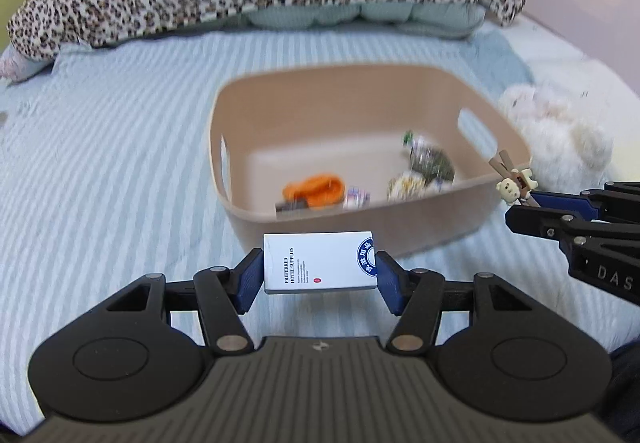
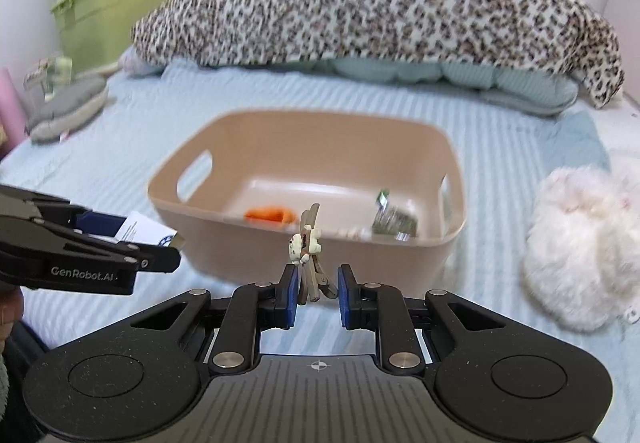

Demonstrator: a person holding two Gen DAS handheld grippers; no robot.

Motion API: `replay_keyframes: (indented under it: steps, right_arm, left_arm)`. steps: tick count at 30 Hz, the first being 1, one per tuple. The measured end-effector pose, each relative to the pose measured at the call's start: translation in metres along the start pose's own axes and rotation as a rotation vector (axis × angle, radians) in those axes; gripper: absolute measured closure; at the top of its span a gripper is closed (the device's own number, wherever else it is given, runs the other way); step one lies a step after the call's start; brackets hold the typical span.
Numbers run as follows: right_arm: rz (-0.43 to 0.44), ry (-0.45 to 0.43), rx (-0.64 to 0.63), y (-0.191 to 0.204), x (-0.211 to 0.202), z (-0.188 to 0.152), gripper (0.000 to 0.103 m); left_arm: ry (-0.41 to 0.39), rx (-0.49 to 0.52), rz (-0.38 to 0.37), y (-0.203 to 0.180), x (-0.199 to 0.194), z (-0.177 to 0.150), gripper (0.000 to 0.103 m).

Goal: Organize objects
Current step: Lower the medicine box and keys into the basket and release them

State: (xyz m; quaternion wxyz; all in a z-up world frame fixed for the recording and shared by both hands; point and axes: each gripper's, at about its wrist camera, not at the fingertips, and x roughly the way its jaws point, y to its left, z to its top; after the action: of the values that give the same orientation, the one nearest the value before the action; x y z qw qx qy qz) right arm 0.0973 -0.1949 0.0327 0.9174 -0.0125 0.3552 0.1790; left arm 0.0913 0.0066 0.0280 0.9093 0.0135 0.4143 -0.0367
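- The left gripper clamps one white cardboard box by its two short ends, held above the striped bed cover, just before the near rim of the basket.
- One beige plastic basket, with rounded corners and slot handles, holds several small blurred things, one of them orange.
- The right gripper pinches one bear-decorated clip near the same rim.
- One fluffy white toy lies right of the basket.

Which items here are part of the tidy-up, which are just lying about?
In play: white box in left tool; bear clip in right tool; beige bin.
Lying about: leopard blanket, fluffy white plush, green storage box.
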Motion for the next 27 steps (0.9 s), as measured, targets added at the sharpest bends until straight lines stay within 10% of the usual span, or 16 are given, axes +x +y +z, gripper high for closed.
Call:
replay_keyframes:
  steps: [12, 27]
  right_arm:
    - [-0.071, -0.105, 0.061, -0.025, 0.011, 0.052, 0.084]
    - [-0.164, 0.046, 0.064, -0.034, 0.085, 0.049, 0.084]
  left_arm:
    - [-0.108, -0.004, 0.031, -0.004, 0.013, 0.066, 0.042]
    - [0.05, 0.005, 0.174, -0.005, 0.107, 0.068, 0.042]
